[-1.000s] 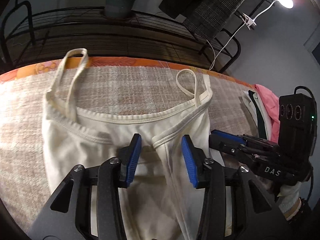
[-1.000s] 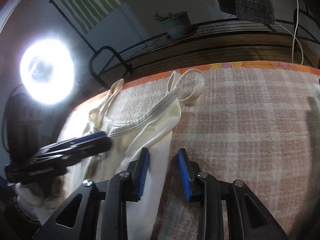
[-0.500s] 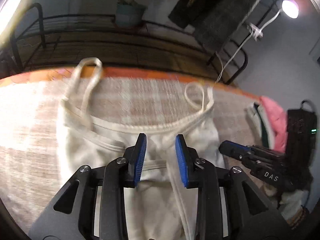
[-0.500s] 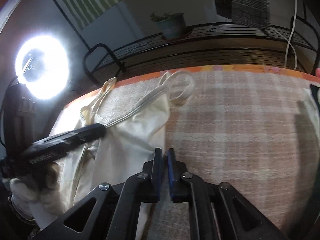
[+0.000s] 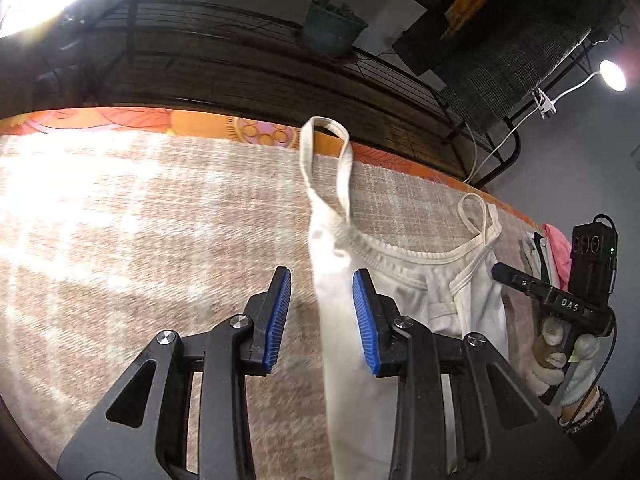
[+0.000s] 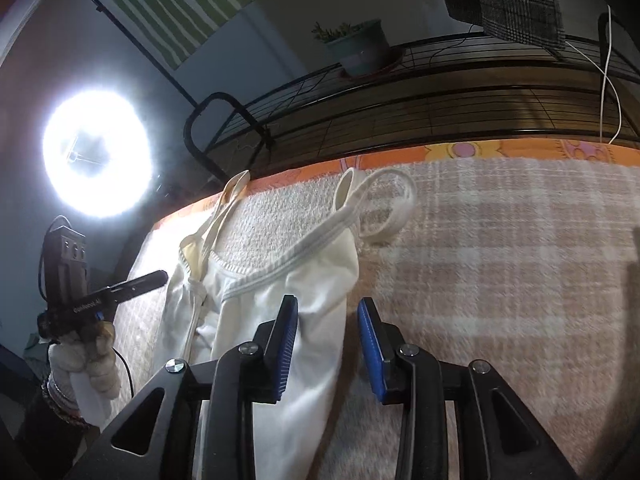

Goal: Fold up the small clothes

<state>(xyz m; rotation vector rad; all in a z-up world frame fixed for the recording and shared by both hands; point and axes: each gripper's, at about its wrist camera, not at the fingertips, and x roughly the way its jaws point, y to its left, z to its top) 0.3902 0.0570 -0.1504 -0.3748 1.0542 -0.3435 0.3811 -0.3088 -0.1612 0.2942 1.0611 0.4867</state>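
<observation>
Cream camisole (image 5: 404, 320) lies on the plaid blanket (image 5: 140, 240), now narrowed: its left side has been carried across from the earlier spread layout. Left gripper (image 5: 322, 318) has since shifted to the garment's left folded edge; its jaws have just been opening and stand apart, astride that edge, gripping nothing. Right gripper (image 6: 328, 344) jaws, nearly closed half a second ago, have just been opening over the right edge, pads clear of cloth. Judgement: lengthwise fold placed, both releasing. Behind the blanket, a wire rack (image 6: 440, 96) with potted plant (image 6: 360, 48); ring light (image 6: 96, 156) left of it.
</observation>
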